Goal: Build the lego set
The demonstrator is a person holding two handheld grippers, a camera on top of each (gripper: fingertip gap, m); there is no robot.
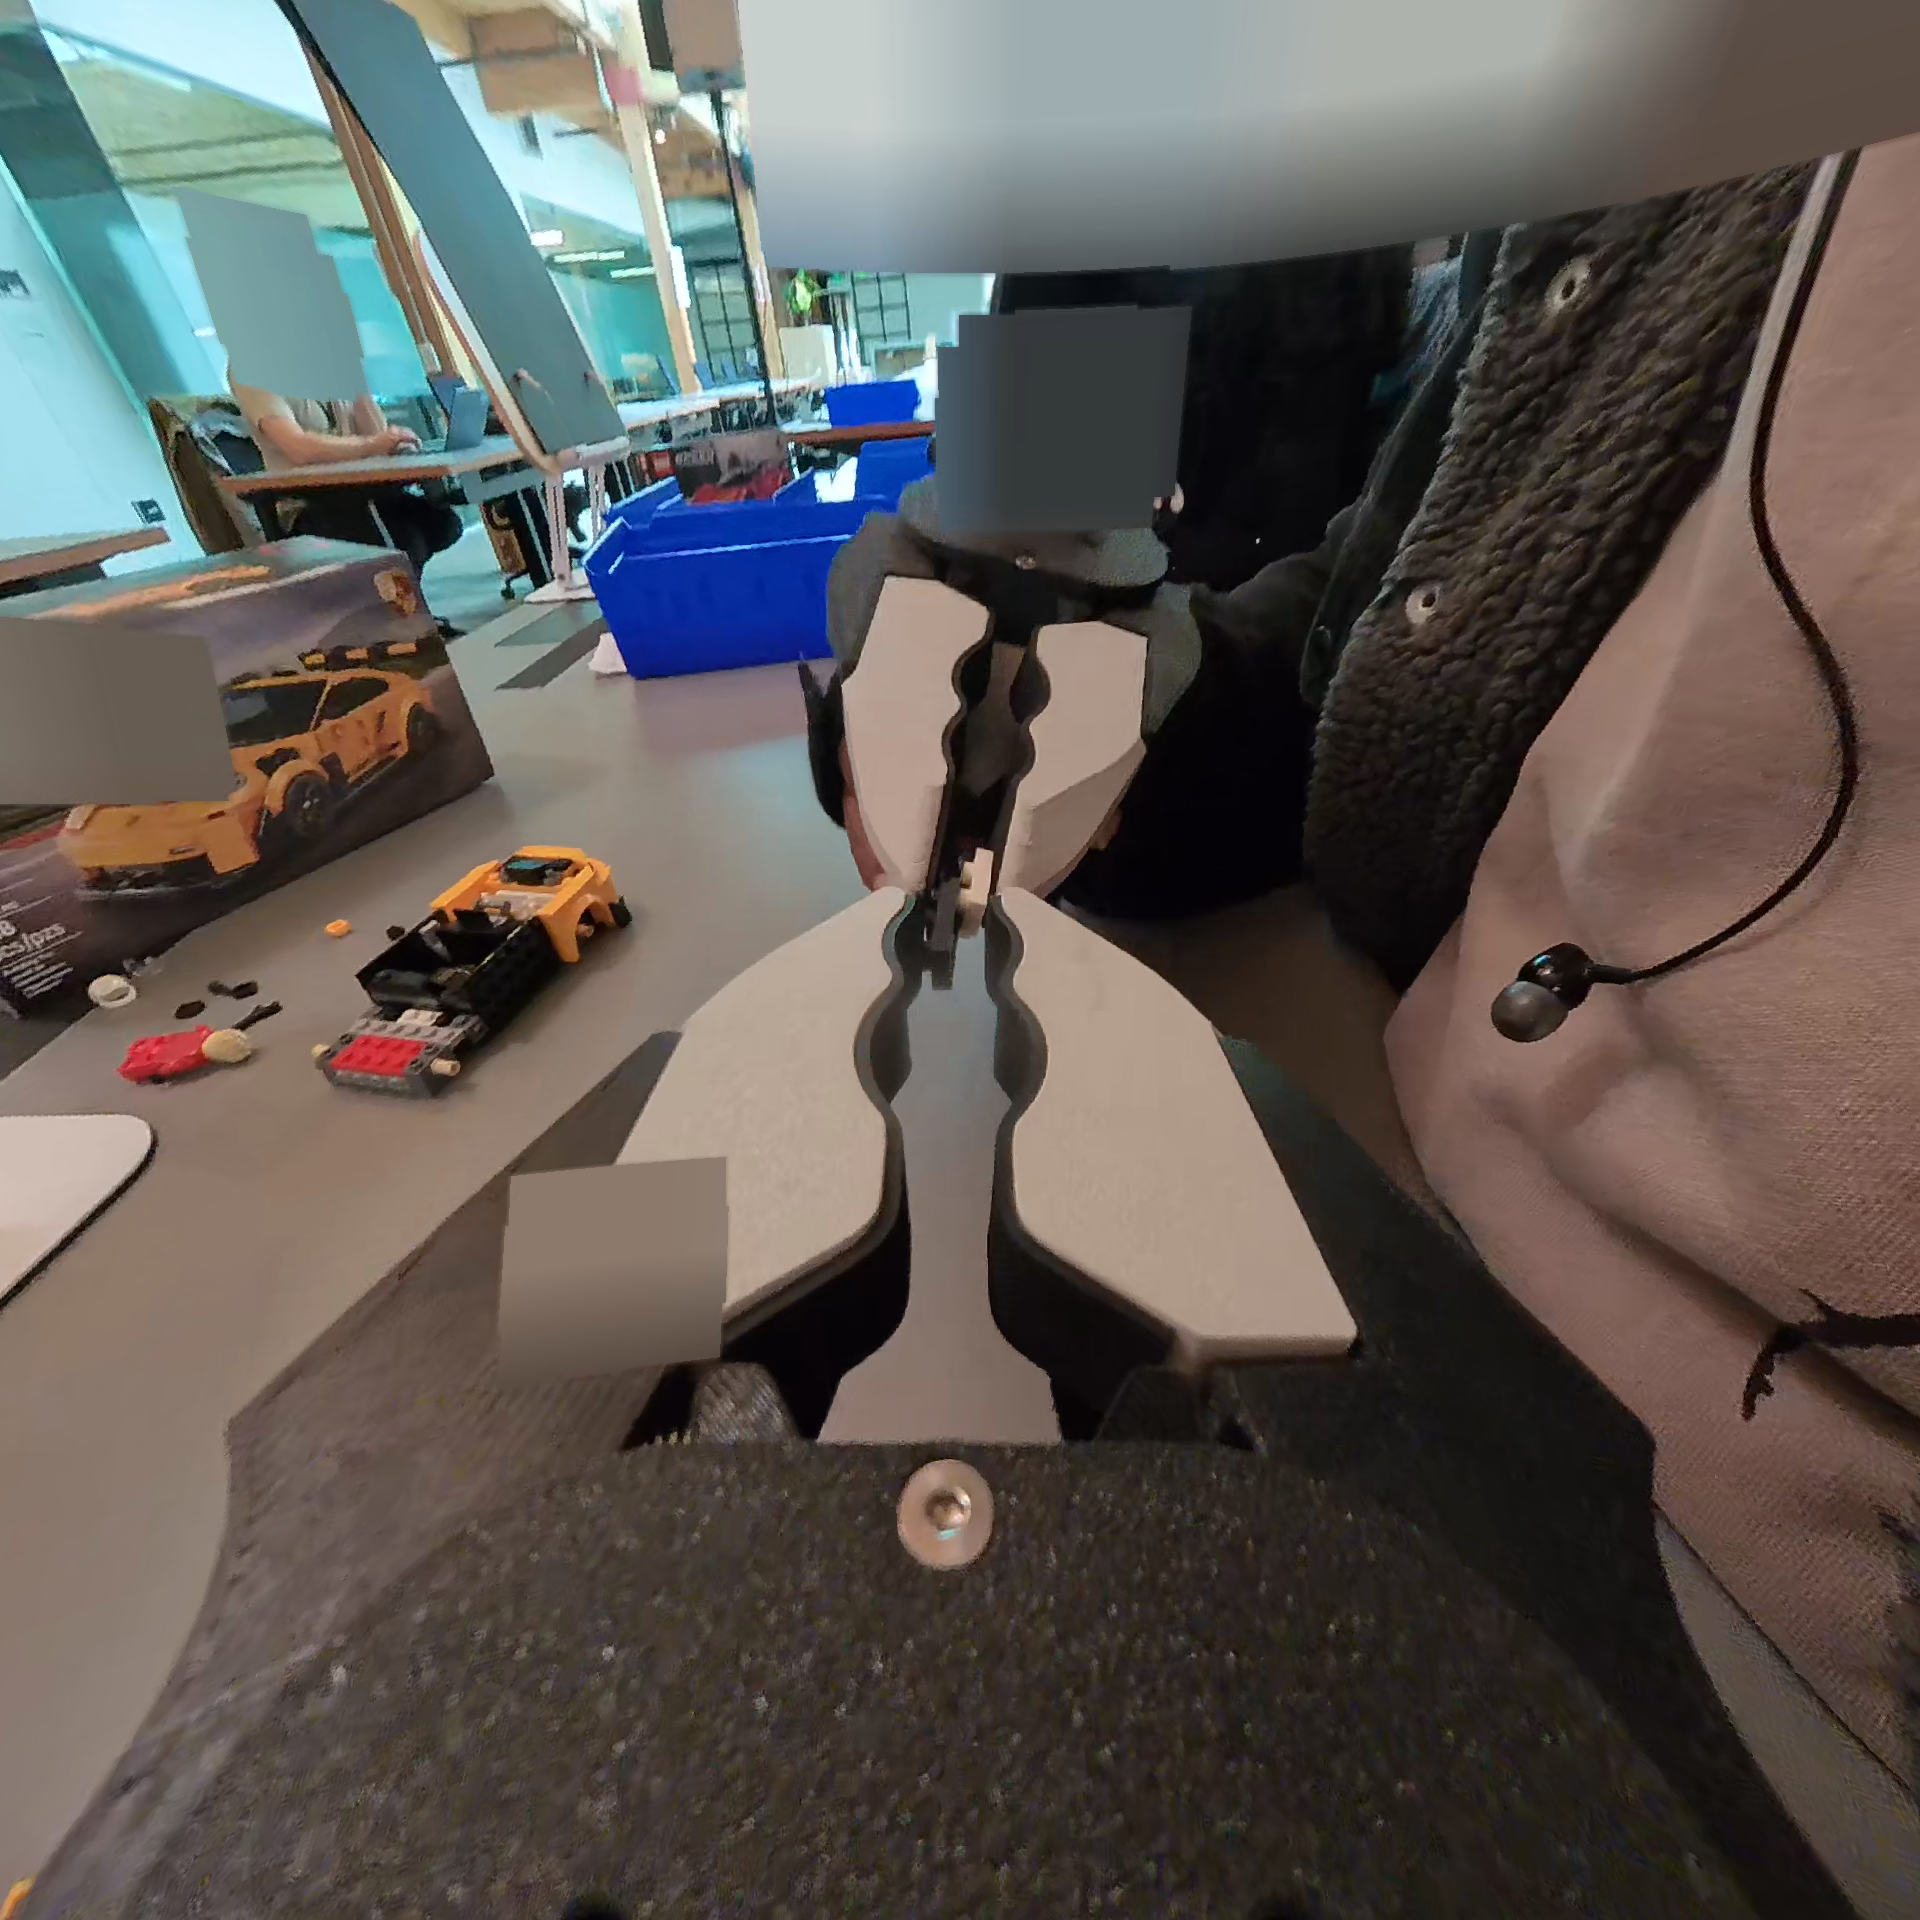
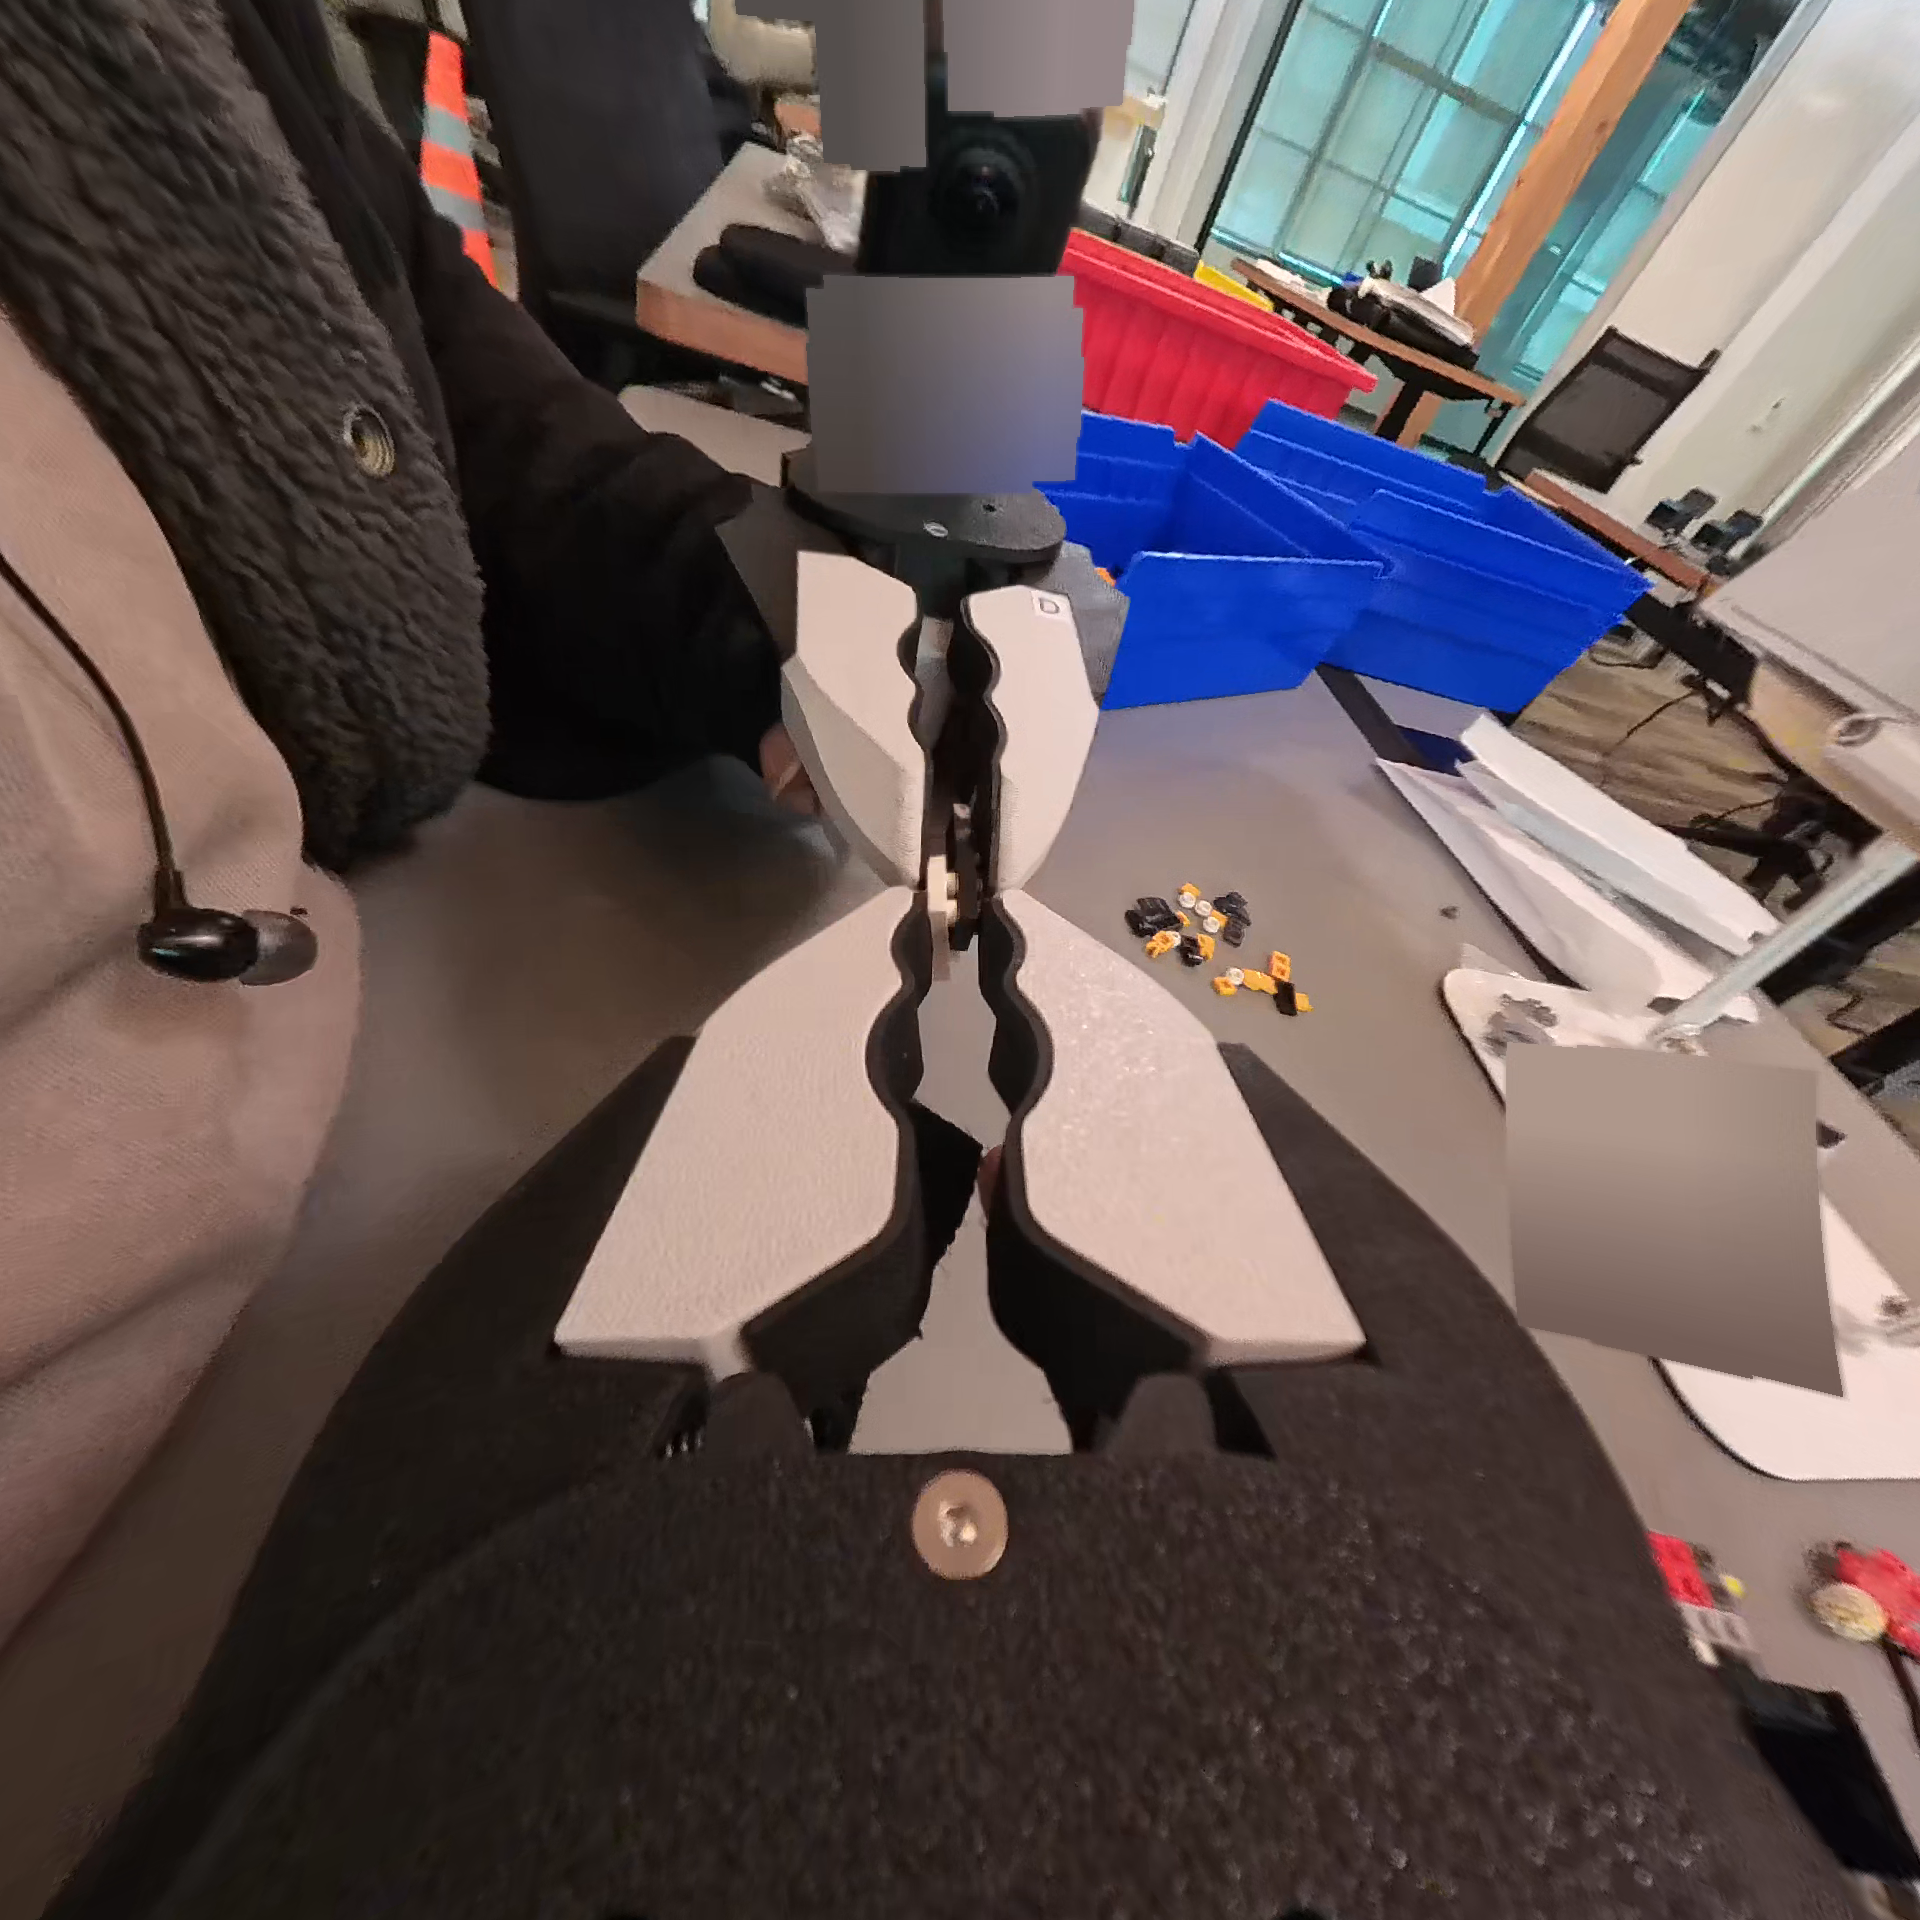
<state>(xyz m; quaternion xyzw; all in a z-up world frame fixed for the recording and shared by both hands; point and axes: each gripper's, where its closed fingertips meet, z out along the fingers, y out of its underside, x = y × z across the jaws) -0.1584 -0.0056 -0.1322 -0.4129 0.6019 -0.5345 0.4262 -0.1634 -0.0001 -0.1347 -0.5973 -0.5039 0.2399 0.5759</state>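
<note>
Right now both grippers raised tip to tip above grey table (image 1: 644, 748), in front of person's chest. Left gripper (image 1: 948, 951) pinched on small black lego piece (image 1: 943, 925); right gripper (image 2: 961, 920) nipped on white round piece (image 2: 948, 902), the two pieces touching. Half-built yellow-black car (image 1: 488, 977) on table beside set box (image 1: 239, 727). Loose orange and black bits (image 2: 1216, 945) near blue bins (image 2: 1351, 582).

Left wrist camera sat low behind own grey-padded left gripper (image 1: 951, 935), faced right gripper (image 1: 961, 883) tip to tip, very near. Right wrist camera (image 2: 951, 925) mirrored it, lens of opposite camera visible. Shared: small black-and-white brick cluster (image 1: 956, 914) between tips, grey worktop (image 1: 665, 790), blue plastic bins (image 2: 1351, 592), person's fleece jacket (image 1: 1538, 623).
</note>
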